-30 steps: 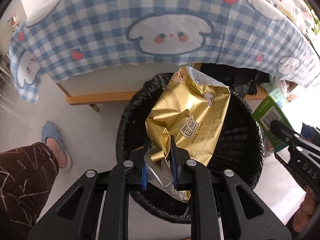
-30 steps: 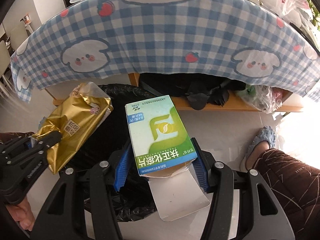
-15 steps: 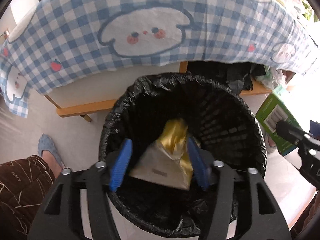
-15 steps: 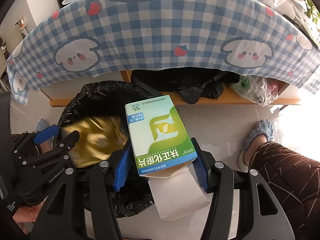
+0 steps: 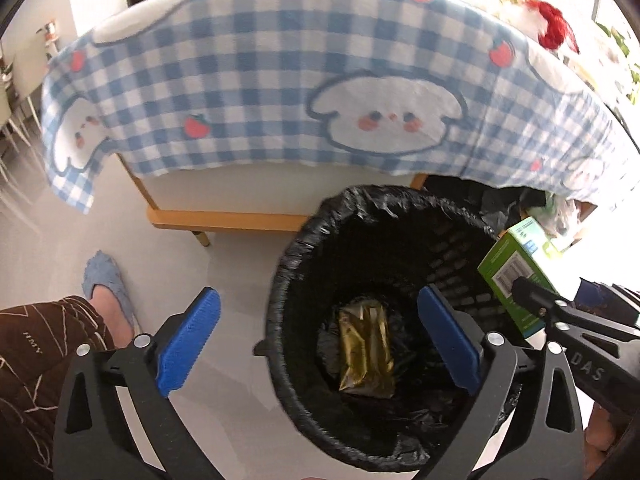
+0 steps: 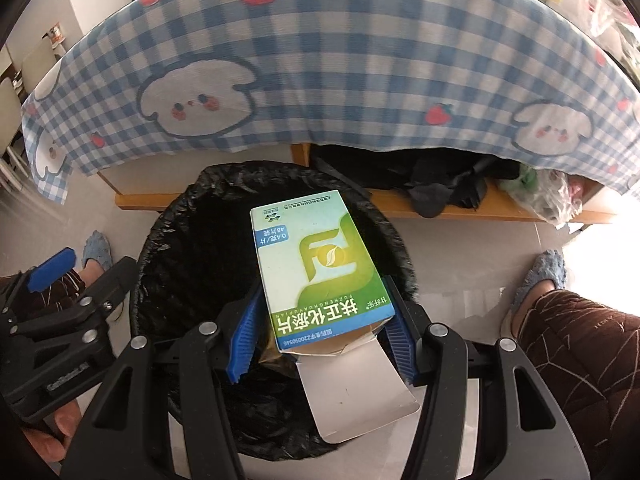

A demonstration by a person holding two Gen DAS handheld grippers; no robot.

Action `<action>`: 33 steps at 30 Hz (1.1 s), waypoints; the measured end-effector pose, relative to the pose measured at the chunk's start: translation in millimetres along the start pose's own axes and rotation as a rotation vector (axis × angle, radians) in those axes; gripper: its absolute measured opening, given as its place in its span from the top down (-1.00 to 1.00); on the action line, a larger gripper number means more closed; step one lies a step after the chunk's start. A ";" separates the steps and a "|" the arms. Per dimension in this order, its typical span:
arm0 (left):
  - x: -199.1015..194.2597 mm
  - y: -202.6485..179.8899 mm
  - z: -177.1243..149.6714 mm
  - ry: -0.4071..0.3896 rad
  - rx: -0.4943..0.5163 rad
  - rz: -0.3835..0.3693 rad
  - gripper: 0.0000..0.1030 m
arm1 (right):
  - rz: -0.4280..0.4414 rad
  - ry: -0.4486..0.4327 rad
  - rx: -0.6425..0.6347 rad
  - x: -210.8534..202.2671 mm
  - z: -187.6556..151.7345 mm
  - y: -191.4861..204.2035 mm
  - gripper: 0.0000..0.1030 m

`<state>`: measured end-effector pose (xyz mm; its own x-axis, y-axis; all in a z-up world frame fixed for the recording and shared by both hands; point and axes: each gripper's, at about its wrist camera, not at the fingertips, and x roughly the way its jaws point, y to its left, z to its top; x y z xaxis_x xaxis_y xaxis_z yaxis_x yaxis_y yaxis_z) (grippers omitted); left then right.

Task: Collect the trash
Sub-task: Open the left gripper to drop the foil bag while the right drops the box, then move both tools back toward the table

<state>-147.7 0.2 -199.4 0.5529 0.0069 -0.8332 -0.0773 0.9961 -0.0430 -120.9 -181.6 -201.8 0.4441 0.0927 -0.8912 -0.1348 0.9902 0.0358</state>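
While the left tool opens, gold wrapper lies below — in bin.

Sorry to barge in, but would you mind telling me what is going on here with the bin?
A person is collecting trash with a handheld gripper in each hand. The left gripper is empty, its jaws opening over the black-lined bin; a gold wrapper lies at the bottom. The right gripper is shut on a green and white box, its end flap open, above the bin and not yet dropped.
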 end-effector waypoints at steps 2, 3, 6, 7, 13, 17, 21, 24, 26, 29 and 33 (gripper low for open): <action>-3.0 5.3 -0.2 -0.007 -0.004 0.008 -0.89 | 0.002 0.001 -0.009 2.8 1.4 5.3 -0.04; -4.1 7.3 -0.5 -0.011 -0.006 0.011 -0.89 | 0.001 0.003 -0.009 4.2 1.6 6.7 -0.04; -6.6 14.5 -0.3 -0.017 -0.016 0.016 -0.89 | -0.002 0.010 -0.001 9.0 2.6 9.4 -0.04; -7.1 16.6 -0.4 -0.017 -0.021 0.015 -0.89 | 0.000 0.013 0.001 10.4 3.0 10.5 -0.04; -6.0 32.4 -1.8 -0.013 -0.059 0.037 -0.89 | 0.012 0.018 -0.012 15.8 6.1 22.2 -0.07; -5.2 39.7 -1.8 -0.014 -0.087 0.042 -0.88 | -0.001 0.030 -0.022 19.4 7.0 25.6 -0.15; -3.3 38.1 -1.3 -0.007 -0.077 0.040 -0.88 | -0.004 0.027 -0.025 18.1 8.2 24.8 -0.37; -2.1 32.4 -1.7 -0.004 -0.060 0.048 -0.88 | -0.023 0.019 -0.019 14.8 10.2 22.2 -0.63; -3.1 29.0 -1.0 -0.003 -0.058 0.048 -0.88 | -0.034 0.008 0.000 11.2 11.8 17.5 -0.69; -5.7 23.8 2.1 -0.005 -0.060 0.041 -0.88 | -0.051 0.002 0.029 5.5 13.8 7.2 -0.77; -12.4 14.0 7.6 -0.010 -0.055 0.053 -0.88 | -0.072 -0.019 0.064 -7.7 16.2 -7.2 -0.78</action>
<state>-149.3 14.8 -185.4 0.5555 0.0603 -0.8293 -0.1521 0.9879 -0.0301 -109.0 -187.8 -187.8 0.4671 0.0219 -0.8839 -0.0450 0.9990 0.0009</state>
